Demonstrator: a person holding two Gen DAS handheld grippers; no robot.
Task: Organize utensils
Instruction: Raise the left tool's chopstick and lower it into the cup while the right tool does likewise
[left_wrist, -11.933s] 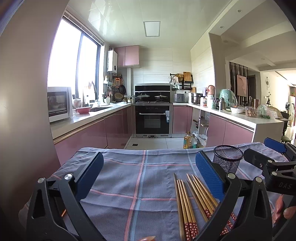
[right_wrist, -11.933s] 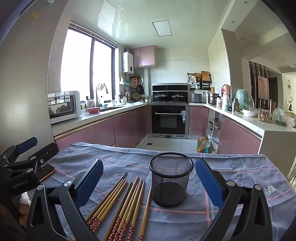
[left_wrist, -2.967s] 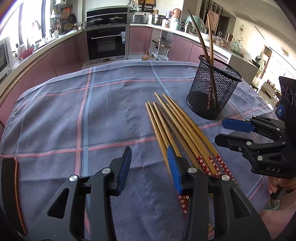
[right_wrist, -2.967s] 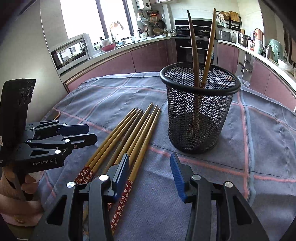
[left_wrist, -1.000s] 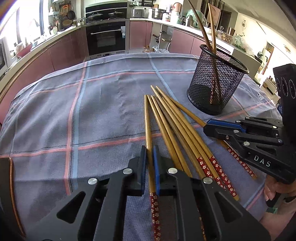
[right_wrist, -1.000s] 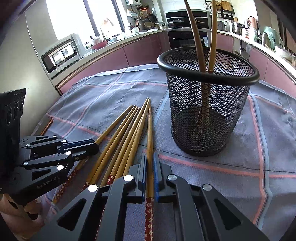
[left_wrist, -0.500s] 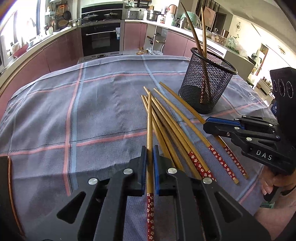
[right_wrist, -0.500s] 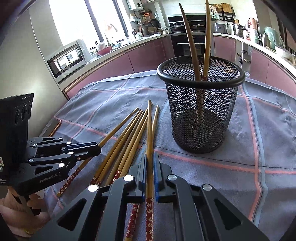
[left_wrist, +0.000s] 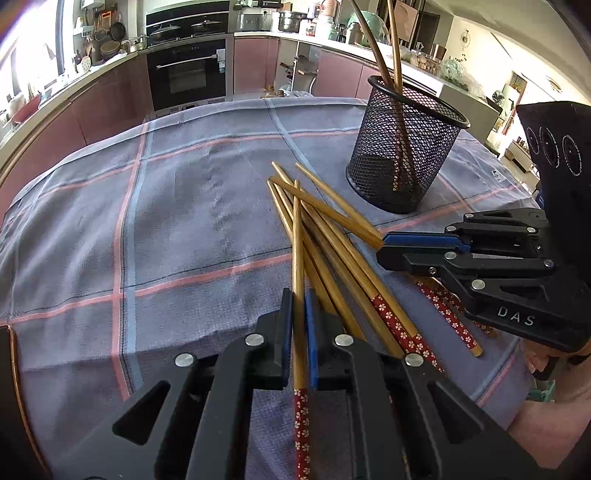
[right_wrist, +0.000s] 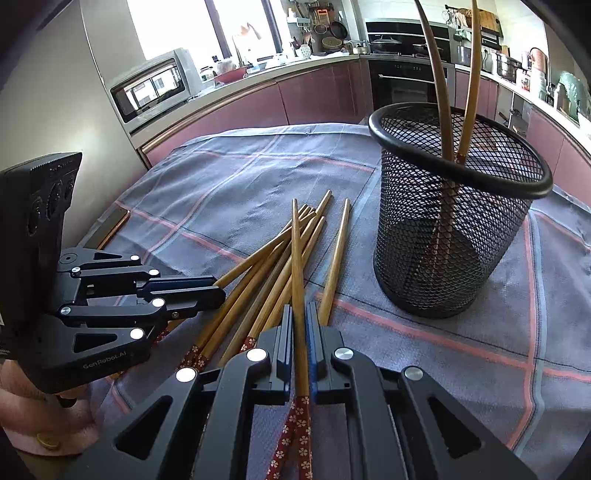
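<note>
Several bamboo chopsticks with red flowered ends (left_wrist: 343, 266) lie in a loose pile on the checked tablecloth (left_wrist: 184, 206). My left gripper (left_wrist: 298, 306) is shut on one chopstick (left_wrist: 297, 236) and holds it above the pile. My right gripper (right_wrist: 299, 321) is shut on another chopstick (right_wrist: 296, 251), also raised over the pile (right_wrist: 258, 291). The black mesh cup (left_wrist: 404, 147) stands to the right with two chopsticks (right_wrist: 454, 85) upright in it; it also shows in the right wrist view (right_wrist: 454, 221). The right gripper also shows in the left wrist view (left_wrist: 384, 245), and the left gripper in the right wrist view (right_wrist: 218, 290).
The table edge runs close on the near side. Pink kitchen cabinets (left_wrist: 110, 96), an oven (left_wrist: 188, 74) and a microwave (right_wrist: 151, 88) lie beyond the table. A dark flat object with a copper rim (left_wrist: 11, 387) lies at the table's left edge.
Both grippers have lifted their held chopsticks higher and drawn back from the pile. The remaining chopsticks have been nudged into a more crossed pile.
</note>
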